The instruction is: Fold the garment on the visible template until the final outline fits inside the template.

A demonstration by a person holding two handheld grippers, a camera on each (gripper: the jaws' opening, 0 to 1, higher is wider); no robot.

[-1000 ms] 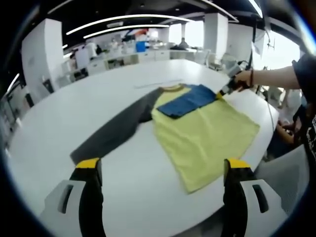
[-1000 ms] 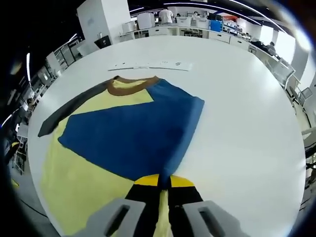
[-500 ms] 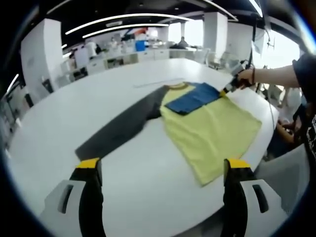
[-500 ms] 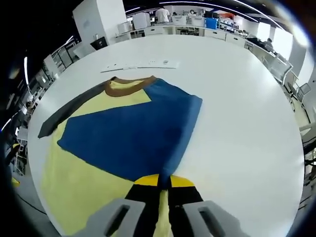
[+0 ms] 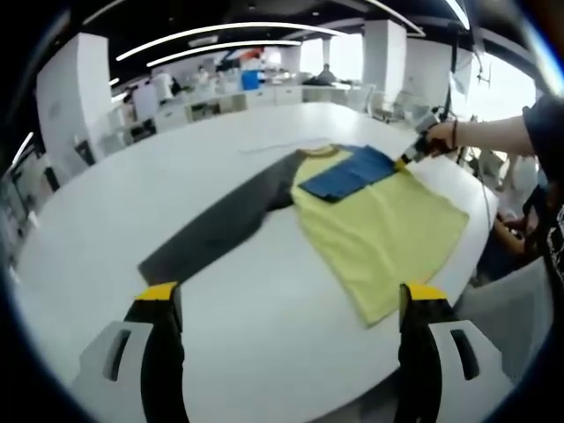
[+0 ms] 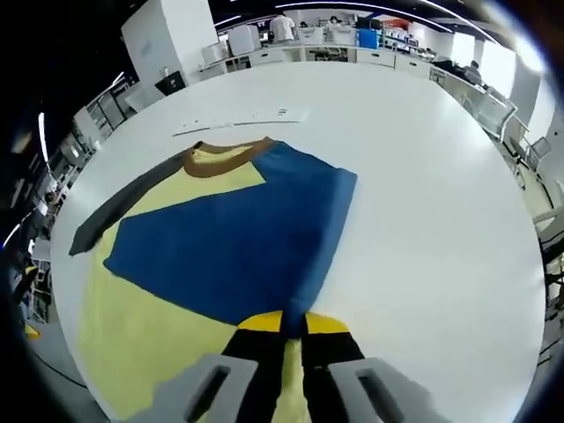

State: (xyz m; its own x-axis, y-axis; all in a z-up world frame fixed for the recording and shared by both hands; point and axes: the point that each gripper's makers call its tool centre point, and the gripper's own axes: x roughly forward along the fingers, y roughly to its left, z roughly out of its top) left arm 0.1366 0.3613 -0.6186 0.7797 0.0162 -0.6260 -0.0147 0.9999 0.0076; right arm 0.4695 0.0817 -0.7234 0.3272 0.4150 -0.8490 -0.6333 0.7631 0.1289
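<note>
Bright ceiling strip lights, window glare, fisheye-warped edges, soft focus

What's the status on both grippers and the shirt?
Right gripper shut on the blue sleeve, folded across the yellow shirt. Left gripper open, off the cloth. Grey sleeve spread flat on the white table. Nothing in the way.

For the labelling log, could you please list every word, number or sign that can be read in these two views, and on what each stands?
No text can be read in either view.
Template strip on the white table beyond the shirt: faint marks, too small and blurred to read.
Shirt: plain yellow, blue and grey panels, no print seen.
Right gripper and left gripper: no lettering seen.
</note>
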